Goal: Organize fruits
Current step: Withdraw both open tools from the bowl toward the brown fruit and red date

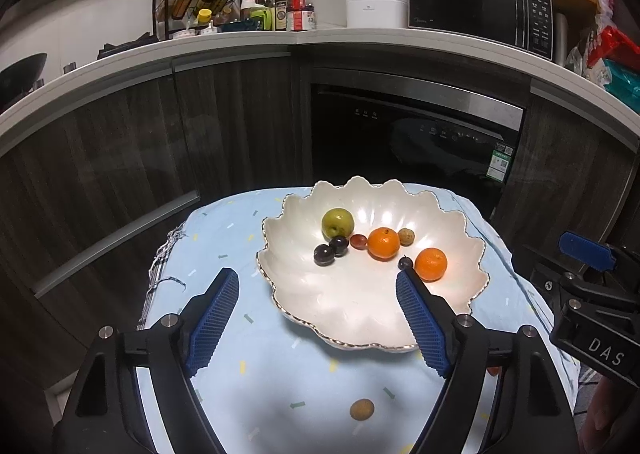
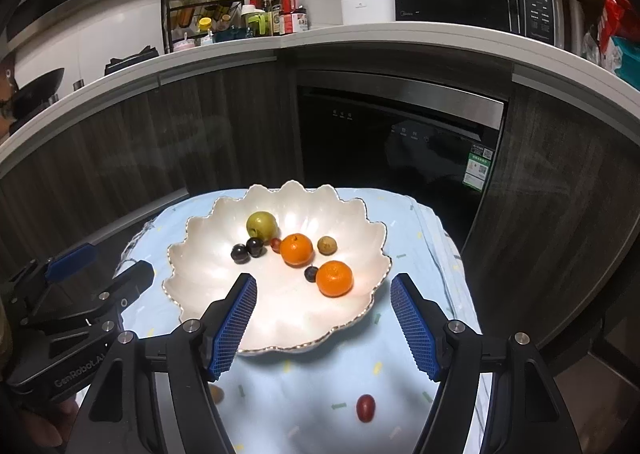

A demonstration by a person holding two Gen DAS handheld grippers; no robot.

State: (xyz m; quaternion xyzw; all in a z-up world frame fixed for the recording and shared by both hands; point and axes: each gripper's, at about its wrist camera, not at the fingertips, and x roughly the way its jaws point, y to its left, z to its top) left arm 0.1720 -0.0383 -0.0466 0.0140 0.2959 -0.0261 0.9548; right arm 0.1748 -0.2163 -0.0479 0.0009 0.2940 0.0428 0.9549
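Observation:
A white scalloped bowl sits on a light blue cloth. It holds a green apple, two oranges, several dark plums and a tan longan. A tan longan lies loose on the cloth under my left gripper, which is open and empty. A red date lies loose on the cloth under my right gripper, also open and empty. The loose longan is partly hidden behind the right gripper's left finger.
The light blue cloth covers a small table with drop-offs on all sides. Dark kitchen cabinets and a built-in dishwasher stand behind. The counter above carries a microwave and bottles. The right gripper's body is at the left view's right edge.

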